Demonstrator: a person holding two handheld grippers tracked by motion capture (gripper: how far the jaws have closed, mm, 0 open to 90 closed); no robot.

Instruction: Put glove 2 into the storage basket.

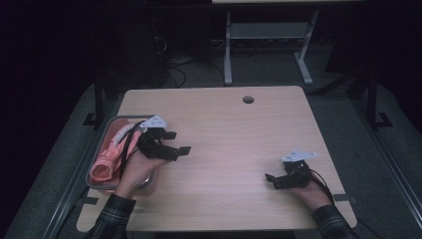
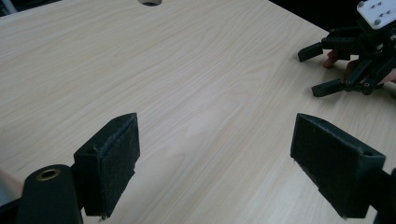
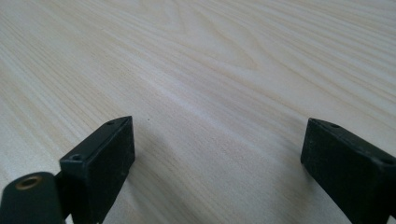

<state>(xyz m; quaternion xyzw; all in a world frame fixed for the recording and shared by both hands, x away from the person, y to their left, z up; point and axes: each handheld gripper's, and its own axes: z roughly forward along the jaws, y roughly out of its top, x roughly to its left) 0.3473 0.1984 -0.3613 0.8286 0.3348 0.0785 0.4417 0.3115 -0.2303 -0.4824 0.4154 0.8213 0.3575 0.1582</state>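
Resting on a pale wood-grain counter (image 1: 224, 129) are two hand-held grippers, one per hand. The left gripper (image 1: 178, 143) sits at the counter's left side, its two black jaws spread wide apart with nothing between them; the left gripper view confirms bare wood in the gap. The right gripper (image 1: 271, 179) lies near the front right of the counter, well apart from the left one, and its two jaws also stand wide apart over bare wood, as the right gripper view shows. Each gripper carries one grey three-cornered plate on top.

One grey tray (image 1: 99, 149) sits at the counter's left edge, just beside the left hand (image 1: 137, 169). In it lies one pink-orange item (image 1: 107, 162), apparently soft and rolled; its exact nature is hard to make out, and the hand and a black cable hide part of it. One round hole (image 1: 248, 99) is set in the counter near its far edge.

Two plaid sleeves (image 1: 112, 216) enter from below, both cut off by the frame. The right hand (image 1: 311, 191) is partly hidden behind its gripper. In the left gripper view the right gripper (image 2: 327, 67) appears at upper right, cut off by the edge. Beyond the counter, one white table frame (image 1: 268, 40) stands in a dark room whose details cannot be made out.
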